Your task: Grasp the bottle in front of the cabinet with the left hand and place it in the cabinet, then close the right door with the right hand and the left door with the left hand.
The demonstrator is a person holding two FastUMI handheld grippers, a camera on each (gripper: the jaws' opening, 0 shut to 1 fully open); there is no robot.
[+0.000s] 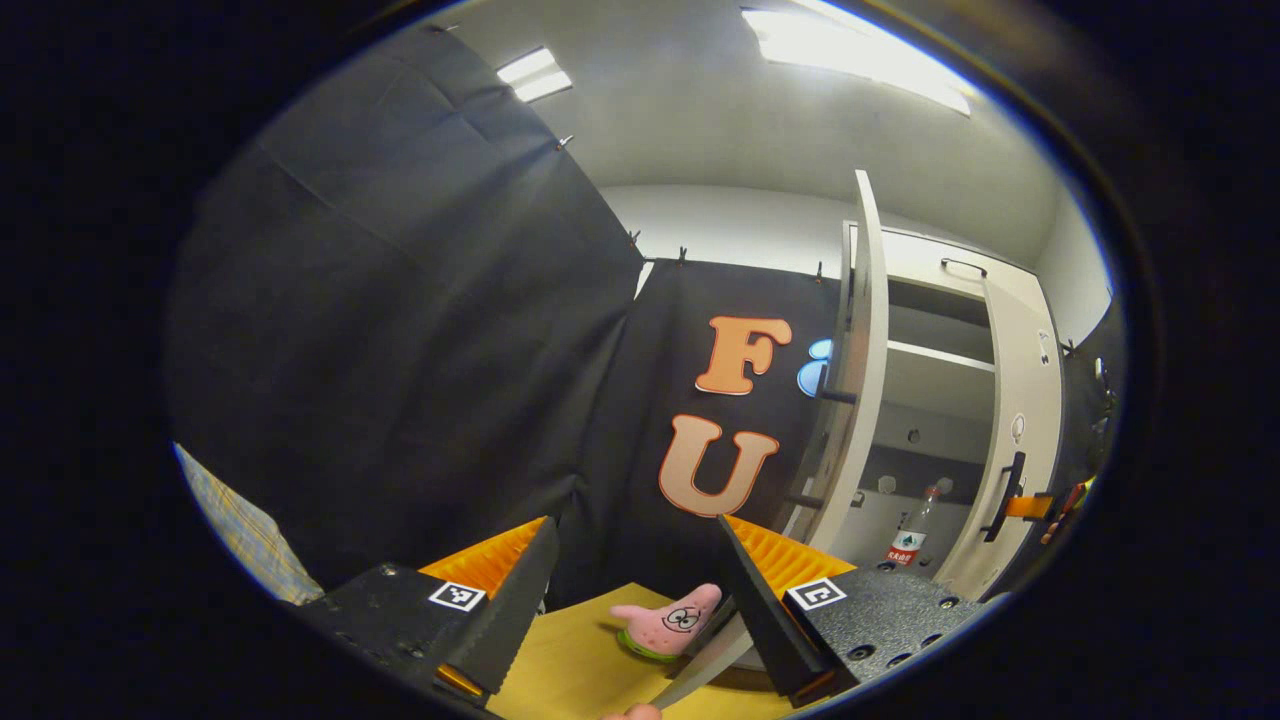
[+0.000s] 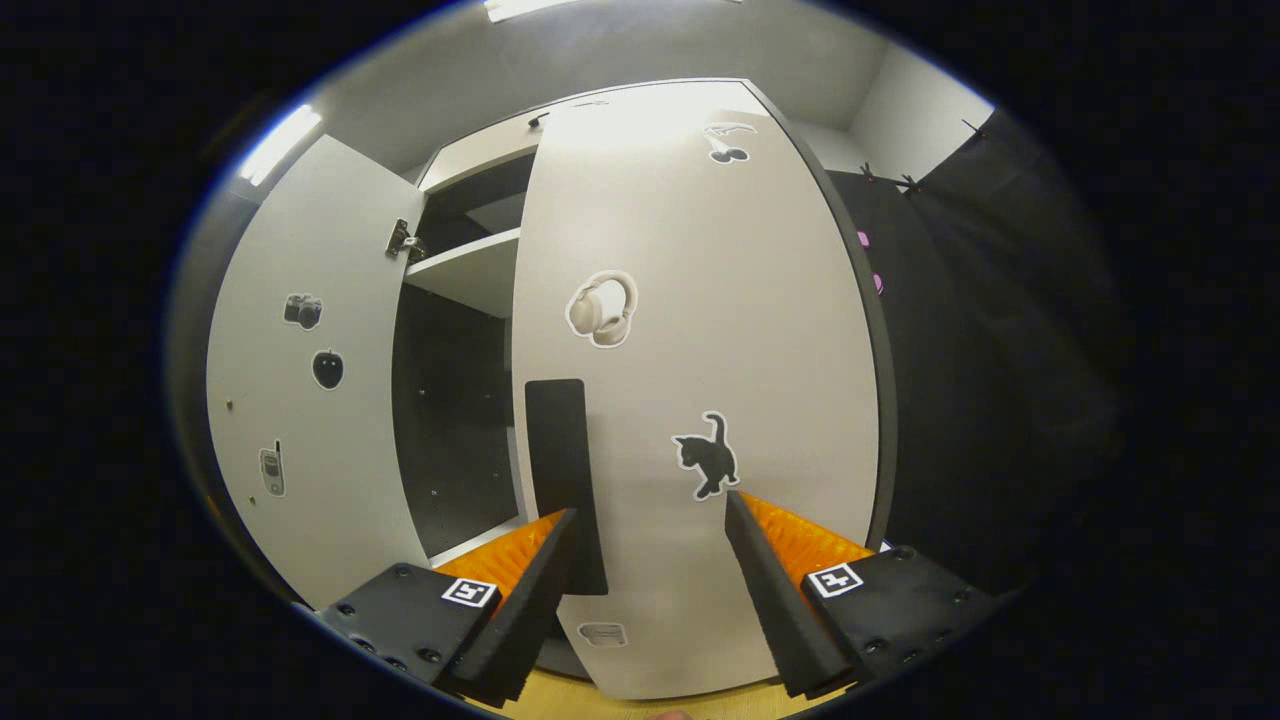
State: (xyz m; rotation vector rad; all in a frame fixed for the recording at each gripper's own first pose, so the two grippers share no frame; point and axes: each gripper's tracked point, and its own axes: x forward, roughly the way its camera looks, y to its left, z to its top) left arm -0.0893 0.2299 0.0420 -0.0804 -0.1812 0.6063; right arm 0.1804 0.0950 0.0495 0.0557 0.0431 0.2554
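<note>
The bottle (image 1: pixel 908 537) stands on the cabinet (image 1: pixel 935 380) floor, apparently placed. Both doors remain open. The right gripper (image 2: pixel 650 560), fingers apart, faces the right door (image 2: pixel 690 400); the left gripper (image 1: pixel 635 590) is spread, empty.

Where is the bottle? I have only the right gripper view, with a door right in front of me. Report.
Observer: In the left gripper view, the bottle stands inside the cabinet, on its bottom level.
Operator: Tell me the state of the left gripper.
Observer: The left gripper is open and holds nothing.
Operator: Name anything lying near it.
Observer: A pink toy lies on the yellow table just ahead of it.
</note>
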